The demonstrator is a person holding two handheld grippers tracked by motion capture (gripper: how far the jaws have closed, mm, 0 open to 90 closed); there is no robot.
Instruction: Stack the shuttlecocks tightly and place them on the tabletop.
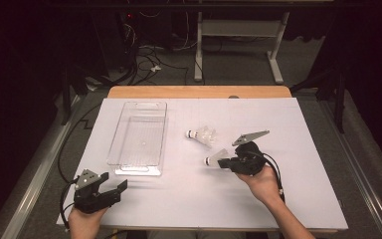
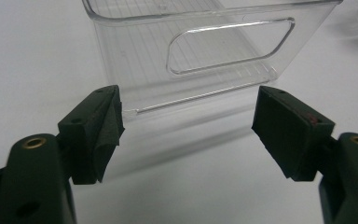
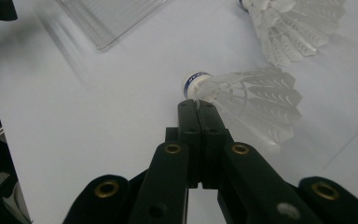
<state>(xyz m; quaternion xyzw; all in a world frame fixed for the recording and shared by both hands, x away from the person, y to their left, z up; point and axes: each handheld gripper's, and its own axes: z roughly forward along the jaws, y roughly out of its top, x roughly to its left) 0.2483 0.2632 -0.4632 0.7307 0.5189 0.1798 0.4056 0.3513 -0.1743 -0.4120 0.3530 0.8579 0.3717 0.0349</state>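
Counter (image 1: 298,209) w/ white top; clear bin (image 1: 139,137) lies lengthwise on it, the landmark here. L gripper (image 1: 113,189) sits just near-side of the bin's near end, fingers (image 2: 95,135) spread wide, nothing between them. R gripper (image 1: 225,162) is well right of the bin, fingers (image 3: 200,135) clamped on a shuttlecock (image 1: 215,158) at its feather skirt, cork toward the bin. 2nd shuttlecock (image 1: 202,134) lies right of the bin, just beyond the held one.

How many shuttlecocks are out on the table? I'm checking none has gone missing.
2. One shuttlecock is pinched in the right gripper, right of the clear bin. The other shuttlecock lies free on the white table just beyond it. None appears hidden.
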